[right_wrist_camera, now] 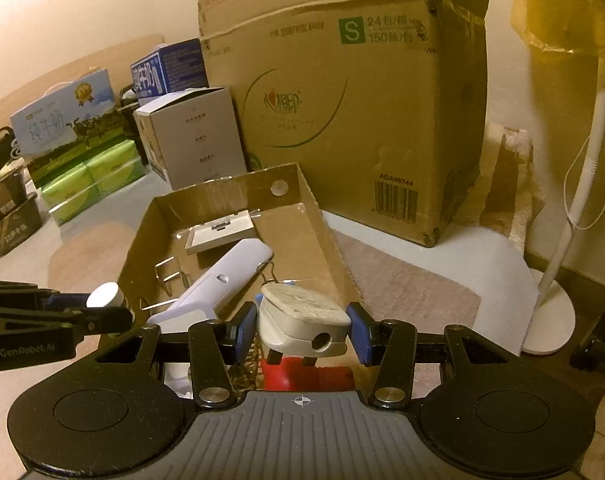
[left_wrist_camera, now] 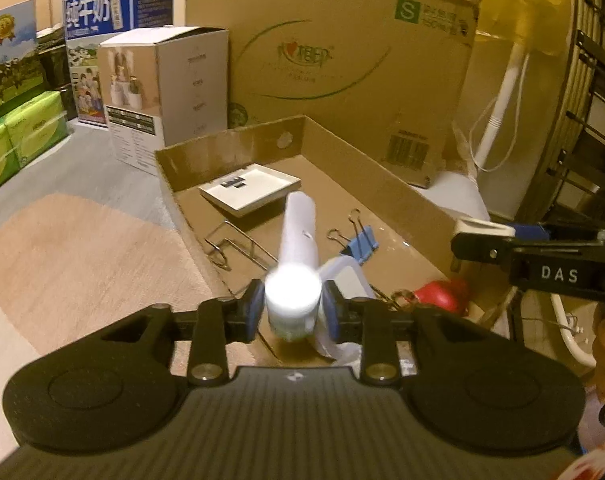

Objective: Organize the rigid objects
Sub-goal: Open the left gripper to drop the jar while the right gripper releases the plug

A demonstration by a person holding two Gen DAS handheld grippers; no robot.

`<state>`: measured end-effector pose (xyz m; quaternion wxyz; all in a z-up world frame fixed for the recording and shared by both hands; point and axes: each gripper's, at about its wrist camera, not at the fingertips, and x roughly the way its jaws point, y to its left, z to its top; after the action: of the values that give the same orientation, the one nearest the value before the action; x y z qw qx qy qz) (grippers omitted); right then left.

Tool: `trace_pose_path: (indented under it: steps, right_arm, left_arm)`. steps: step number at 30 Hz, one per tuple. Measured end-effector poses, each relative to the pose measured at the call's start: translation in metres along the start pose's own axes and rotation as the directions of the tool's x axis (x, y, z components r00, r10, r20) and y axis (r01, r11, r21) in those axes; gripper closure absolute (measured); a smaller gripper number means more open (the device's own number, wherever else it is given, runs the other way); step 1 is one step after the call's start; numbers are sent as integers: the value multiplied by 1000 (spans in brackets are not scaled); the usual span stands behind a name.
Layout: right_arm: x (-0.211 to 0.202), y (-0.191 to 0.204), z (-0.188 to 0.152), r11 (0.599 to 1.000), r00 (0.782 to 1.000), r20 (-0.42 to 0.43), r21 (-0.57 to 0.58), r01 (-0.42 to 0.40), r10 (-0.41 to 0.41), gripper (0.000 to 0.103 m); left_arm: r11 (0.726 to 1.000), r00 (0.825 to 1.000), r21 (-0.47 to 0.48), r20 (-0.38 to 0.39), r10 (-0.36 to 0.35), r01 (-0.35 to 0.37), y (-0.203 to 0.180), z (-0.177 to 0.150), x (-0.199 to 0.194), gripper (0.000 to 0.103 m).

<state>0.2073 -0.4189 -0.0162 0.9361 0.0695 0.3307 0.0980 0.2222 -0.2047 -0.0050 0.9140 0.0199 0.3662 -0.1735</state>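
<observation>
My left gripper (left_wrist_camera: 292,314) is shut on a small white cylinder (left_wrist_camera: 291,296) and holds it over the near end of a shallow cardboard tray (left_wrist_camera: 386,172). My right gripper (right_wrist_camera: 300,330) is shut on a grey-white three-pin plug adapter (right_wrist_camera: 304,320) above the same tray (right_wrist_camera: 314,216). In the tray lie a white remote-like bar (left_wrist_camera: 300,224), a flat white square device (left_wrist_camera: 250,188), a wire rack (left_wrist_camera: 238,246), a blue binder clip (left_wrist_camera: 360,242) and a red object (left_wrist_camera: 442,294). The left gripper with the cylinder also shows in the right wrist view (right_wrist_camera: 102,300).
A big cardboard box (right_wrist_camera: 342,100) stands behind the tray. A grey box (left_wrist_camera: 170,92), milk cartons (left_wrist_camera: 98,40) and green tissue packs (left_wrist_camera: 18,136) line the left. A white lamp stand (right_wrist_camera: 554,312) is on the right. The right gripper (left_wrist_camera: 502,240) crosses the left wrist view's right side.
</observation>
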Motion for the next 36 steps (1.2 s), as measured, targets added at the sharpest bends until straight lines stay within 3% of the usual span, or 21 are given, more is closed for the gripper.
trace_pose_path:
  steps: [11,36]
  right_arm:
    - [3,5,3,1000,1000,-5,3,-6,6,54]
    - [20,10,9,1000,1000,-30,-24,-4,3,54]
  left_arm:
    - [999,999,-10,24,32,-32,12,-2,-14,68]
    - [999,1000,-30,16,23,-23,17,-7,-15,68]
